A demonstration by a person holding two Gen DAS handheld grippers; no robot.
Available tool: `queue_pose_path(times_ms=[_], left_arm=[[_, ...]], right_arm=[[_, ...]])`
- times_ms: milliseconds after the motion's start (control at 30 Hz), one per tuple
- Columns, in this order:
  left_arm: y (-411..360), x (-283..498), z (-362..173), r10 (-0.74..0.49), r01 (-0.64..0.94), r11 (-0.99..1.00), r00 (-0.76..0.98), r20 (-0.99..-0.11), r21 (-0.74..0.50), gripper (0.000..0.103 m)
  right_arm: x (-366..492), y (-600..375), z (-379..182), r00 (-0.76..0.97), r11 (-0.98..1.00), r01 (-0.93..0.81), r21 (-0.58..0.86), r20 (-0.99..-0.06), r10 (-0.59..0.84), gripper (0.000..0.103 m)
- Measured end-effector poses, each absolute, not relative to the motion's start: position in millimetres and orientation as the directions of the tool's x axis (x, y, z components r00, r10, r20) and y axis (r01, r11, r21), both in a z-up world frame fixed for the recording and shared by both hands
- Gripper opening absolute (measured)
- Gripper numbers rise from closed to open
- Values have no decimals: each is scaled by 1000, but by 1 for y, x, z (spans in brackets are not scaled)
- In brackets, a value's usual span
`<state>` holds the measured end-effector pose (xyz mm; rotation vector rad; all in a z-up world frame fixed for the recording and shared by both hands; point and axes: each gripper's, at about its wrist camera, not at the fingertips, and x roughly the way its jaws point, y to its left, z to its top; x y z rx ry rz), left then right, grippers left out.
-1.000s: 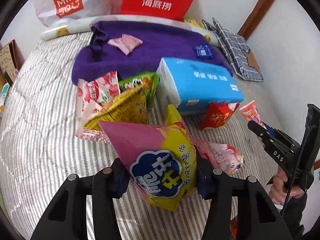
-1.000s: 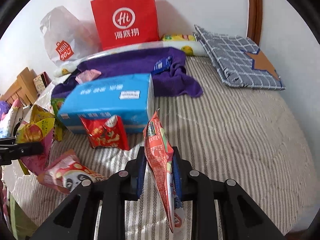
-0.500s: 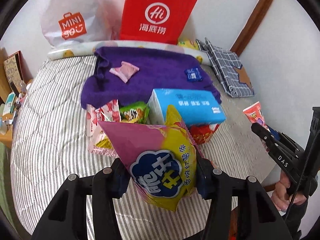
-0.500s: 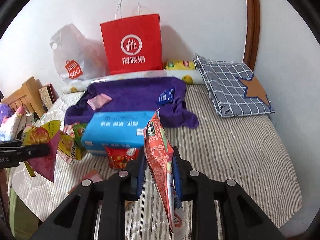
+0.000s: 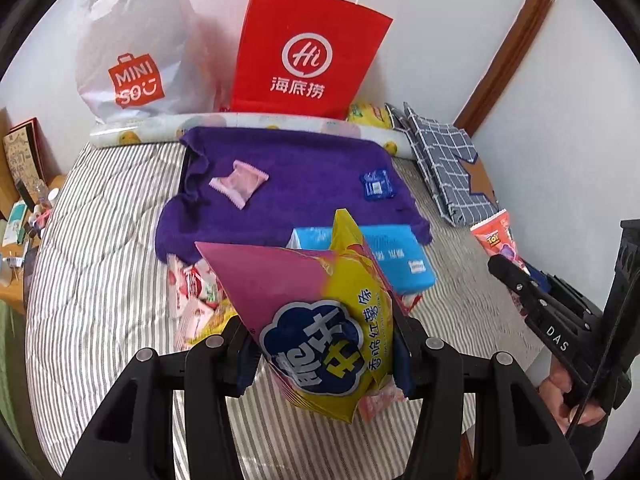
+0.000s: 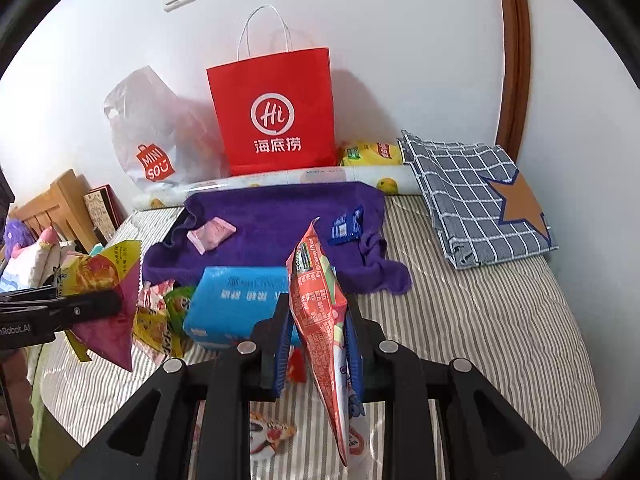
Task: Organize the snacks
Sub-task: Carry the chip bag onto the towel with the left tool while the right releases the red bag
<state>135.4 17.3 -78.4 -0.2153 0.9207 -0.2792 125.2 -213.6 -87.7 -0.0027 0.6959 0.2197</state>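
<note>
Two snacks are up in the air, so the job looks only partly done. Low in the middle of the left view, the left gripper squeezes a yellow bag. Low in the middle of the right view, the right gripper pinches a red pack. More snacks lie in a pile left of the blue box. A pink pack and a blue pack sit on the purple towel, higher up. Where snacks should go, I cannot tell. The held bags hide some of the pile.
</note>
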Motion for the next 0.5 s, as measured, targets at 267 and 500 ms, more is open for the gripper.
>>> queue_pose_path(times_ms=[267, 500], left_arm=[[19, 158, -70, -350, 151, 934, 579, -737, -325, 53], [17, 180, -67, -366, 164, 928, 574, -732, -336, 53]], right_arm=[[144, -209, -85, 745, 977, -203, 70, -636, 201, 23], [163, -209, -84, 747, 978, -194, 72, -635, 194, 23]])
